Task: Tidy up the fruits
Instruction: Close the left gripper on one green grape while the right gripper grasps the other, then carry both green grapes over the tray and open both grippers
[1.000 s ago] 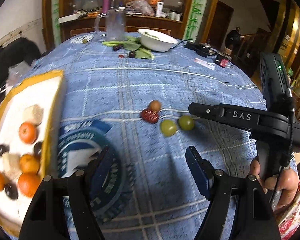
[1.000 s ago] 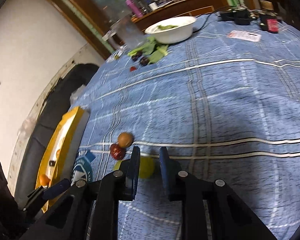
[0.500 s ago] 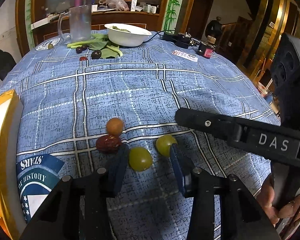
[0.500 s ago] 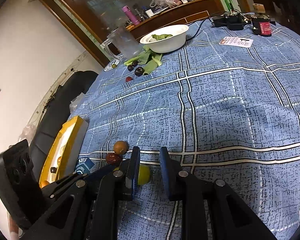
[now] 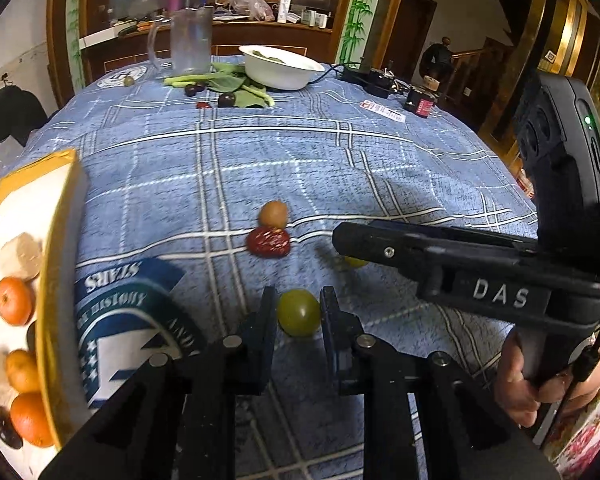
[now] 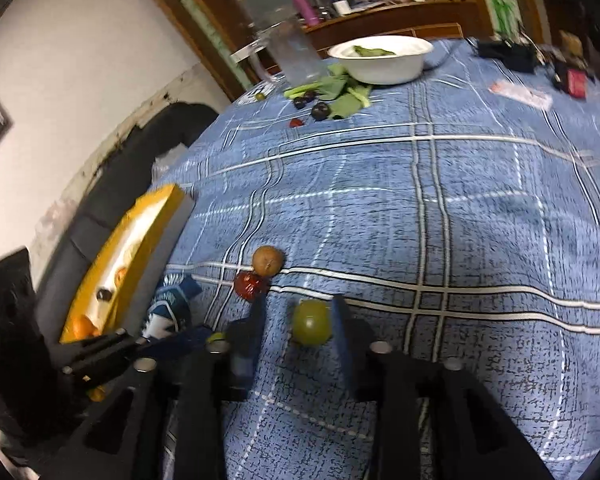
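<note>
My left gripper (image 5: 298,312) is shut on a green fruit (image 5: 299,312) just above the blue checked tablecloth. My right gripper (image 6: 298,322) is open around a second green fruit (image 6: 311,322) that touches its right finger; that fruit peeks out under the right gripper's finger in the left wrist view (image 5: 354,261). A red date (image 5: 269,242) and a brown fruit (image 5: 273,214) lie just beyond. The yellow-rimmed tray (image 5: 54,280) at the left holds oranges, dark fruits and pale pieces.
At the far side stand a white bowl (image 5: 280,66), a glass jug (image 5: 190,40), green leaves with dark plums (image 5: 226,99), and black devices (image 5: 380,78). A blue printed logo (image 5: 128,320) lies beside the tray. The table edge curves off at the right.
My left gripper has closed on the nearer green fruit and drawn back with it. My right gripper has opened from nearly shut and now straddles the other green fruit.
</note>
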Tool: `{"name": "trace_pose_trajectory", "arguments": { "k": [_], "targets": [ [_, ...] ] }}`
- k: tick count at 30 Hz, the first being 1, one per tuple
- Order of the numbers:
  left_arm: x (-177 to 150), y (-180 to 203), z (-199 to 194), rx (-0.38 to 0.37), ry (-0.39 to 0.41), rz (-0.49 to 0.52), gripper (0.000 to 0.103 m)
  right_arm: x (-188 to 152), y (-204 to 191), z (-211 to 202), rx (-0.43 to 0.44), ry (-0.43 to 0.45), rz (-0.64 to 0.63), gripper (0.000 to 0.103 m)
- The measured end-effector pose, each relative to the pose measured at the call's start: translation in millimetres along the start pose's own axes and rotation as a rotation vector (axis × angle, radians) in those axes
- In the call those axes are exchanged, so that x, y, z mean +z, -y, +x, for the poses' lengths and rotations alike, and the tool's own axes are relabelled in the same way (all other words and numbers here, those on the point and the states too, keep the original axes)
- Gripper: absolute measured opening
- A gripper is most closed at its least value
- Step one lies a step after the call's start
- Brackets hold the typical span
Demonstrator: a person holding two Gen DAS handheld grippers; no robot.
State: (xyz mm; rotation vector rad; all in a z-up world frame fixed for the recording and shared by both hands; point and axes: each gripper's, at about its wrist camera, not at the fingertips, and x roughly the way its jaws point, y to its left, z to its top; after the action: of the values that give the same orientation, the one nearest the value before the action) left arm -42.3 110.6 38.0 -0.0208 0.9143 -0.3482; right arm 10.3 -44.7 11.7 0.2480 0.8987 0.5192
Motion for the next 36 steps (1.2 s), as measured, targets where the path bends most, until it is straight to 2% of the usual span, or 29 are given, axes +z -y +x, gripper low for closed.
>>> {"name": "trace_pose_trajectory", "arguments": {
  "k": [1, 4, 5, 7, 9, 11, 13, 14, 15, 20, 26, 30, 36],
  "targets": [
    [-0.8, -0.6, 0.1, 0.005, -0.001, 0.0, 0.02, -1.4, -3.6, 1.4, -0.026, -0.002, -0.021, 0.05],
    [-1.6, -0.9, 3.0, 0.012, -0.003, 0.002, 0.02, -4.9, -9.8, 9.6, -0.124, -0.023, -0.072, 0.05],
    [-1.7, -0.1, 3.1, 0.015, -0.003, 0.002, 0.02, -5.4, -9.6, 10.3, -0.13, -0.025, -0.074, 0.049],
    [-1.1, 2.9, 4.4, 0.03, 0.001, 0.014, 0.022, -5.3, -7.9, 9.0, -0.128, -0.022, -0.071, 0.039],
    [-2.7, 6.2, 8.7, 0.046, -0.011, 0.031, 0.036, -5.0, -5.3, 7.7, -0.151, -0.023, -0.071, 0.033],
    [-4.0, 7.1, 12.9, 0.033, -0.031, 0.035, 0.036, -4.1, -2.8, 7.6, -0.144, -0.023, -0.057, 0.031],
    [-3.8, 6.5, 12.7, 0.033, -0.027, 0.03, 0.034, -4.1, -2.3, 7.5, -0.147, -0.024, -0.057, 0.027],
    [-4.1, 6.2, 11.6, 0.027, -0.021, 0.027, 0.024, -4.1, -2.4, 7.7, -0.144, -0.025, -0.056, 0.027],
    [-3.8, 5.8, 9.3, 0.021, -0.007, 0.024, 0.022, -4.0, -2.5, 7.6, -0.141, -0.025, -0.055, 0.025],
    [-5.9, 8.2, 3.1, 0.041, 0.0, 0.015, 0.022, -3.8, -3.3, 7.4, -0.123, -0.028, -0.048, 0.025],
    [-6.5, 2.2, -30.8, 0.032, 0.057, -0.024, 0.022, -3.2, -4.5, 0.4, -0.102, 0.008, -0.034, 0.025],
    [-9.9, -15.2, -60.3, 0.053, 0.102, -0.064, 0.022, -3.0, -1.1, -8.3, -0.08, 0.042, 0.004, 0.025],
    [-22.6, -61.0, -84.8, 0.039, 0.125, -0.21, 0.022, -4.1, 0.6, -23.5, -0.082, 0.064, 0.053, 0.025]
  ]
}}
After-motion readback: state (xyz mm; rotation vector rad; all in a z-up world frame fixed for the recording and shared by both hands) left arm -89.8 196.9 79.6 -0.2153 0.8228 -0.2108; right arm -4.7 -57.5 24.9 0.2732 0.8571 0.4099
